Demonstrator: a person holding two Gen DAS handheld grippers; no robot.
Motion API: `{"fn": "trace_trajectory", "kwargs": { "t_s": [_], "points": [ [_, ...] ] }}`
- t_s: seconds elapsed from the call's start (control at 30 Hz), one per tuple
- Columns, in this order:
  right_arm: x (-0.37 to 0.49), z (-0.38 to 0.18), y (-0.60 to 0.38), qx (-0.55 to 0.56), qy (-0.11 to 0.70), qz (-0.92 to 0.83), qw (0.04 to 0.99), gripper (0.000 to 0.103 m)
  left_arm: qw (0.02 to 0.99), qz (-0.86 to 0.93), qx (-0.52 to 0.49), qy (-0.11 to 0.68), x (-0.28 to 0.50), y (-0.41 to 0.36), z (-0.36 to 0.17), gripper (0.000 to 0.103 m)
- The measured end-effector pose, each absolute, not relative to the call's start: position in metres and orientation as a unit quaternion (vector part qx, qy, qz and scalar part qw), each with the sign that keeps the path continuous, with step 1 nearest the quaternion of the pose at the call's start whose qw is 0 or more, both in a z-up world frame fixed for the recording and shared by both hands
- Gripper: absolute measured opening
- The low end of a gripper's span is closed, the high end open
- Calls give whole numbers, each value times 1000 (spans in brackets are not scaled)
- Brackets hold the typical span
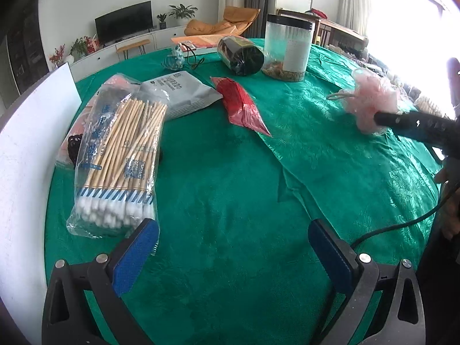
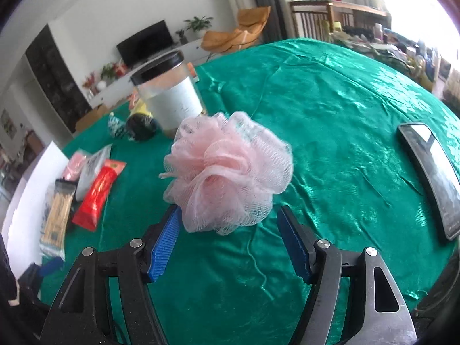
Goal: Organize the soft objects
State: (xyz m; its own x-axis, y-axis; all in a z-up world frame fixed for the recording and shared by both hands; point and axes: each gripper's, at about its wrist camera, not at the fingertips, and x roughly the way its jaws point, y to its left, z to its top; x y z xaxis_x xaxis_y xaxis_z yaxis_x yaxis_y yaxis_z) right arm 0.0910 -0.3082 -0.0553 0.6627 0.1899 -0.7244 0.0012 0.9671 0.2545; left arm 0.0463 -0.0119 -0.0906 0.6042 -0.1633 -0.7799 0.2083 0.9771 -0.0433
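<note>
**Loofah not yet gripped; sorting barely begun**

The right gripper (image 2: 228,241) is spread wide with its blue pads on either side of the pink mesh bath loofah (image 2: 227,172). The left pad looks to be touching or just beside the netting, the right pad stands clear, so nothing is held. The loofah rests on the green tablecloth (image 2: 345,109), at 12 o'clock from the gripper, with the lidded clear jar (image 2: 168,92) beyond it at 11 o'clock and a phone (image 2: 431,172) at 3 o'clock.

The left gripper (image 1: 233,256) is also wide and empty, over bare cloth. At its 10 o'clock lies the bag of cotton swabs (image 1: 120,158); the grey pouch (image 1: 184,95) and red packet (image 1: 241,105) lie near 12 o'clock.

By my judgement the task is at an early stage: the packets lie loosely together, the loofah well apart from them, and closing on it comes next.
</note>
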Motion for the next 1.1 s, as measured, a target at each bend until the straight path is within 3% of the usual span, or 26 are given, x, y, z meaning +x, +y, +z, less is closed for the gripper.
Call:
{"fn": "trace_trajectory", "kwargs": {
  "t_s": [0.17, 0.6, 1.1],
  "points": [
    [103, -73, -291, 66, 460, 45, 884, 72, 893, -101, 37, 437, 46, -14, -92, 103],
    [103, -78, -273, -4, 472, 31, 881, 81, 891, -99, 48, 440, 47, -17, -94, 103],
    [103, -78, -273, -3, 471, 31, 881, 81, 891, -98, 48, 440, 47, -17, -94, 103]
  ]
}}
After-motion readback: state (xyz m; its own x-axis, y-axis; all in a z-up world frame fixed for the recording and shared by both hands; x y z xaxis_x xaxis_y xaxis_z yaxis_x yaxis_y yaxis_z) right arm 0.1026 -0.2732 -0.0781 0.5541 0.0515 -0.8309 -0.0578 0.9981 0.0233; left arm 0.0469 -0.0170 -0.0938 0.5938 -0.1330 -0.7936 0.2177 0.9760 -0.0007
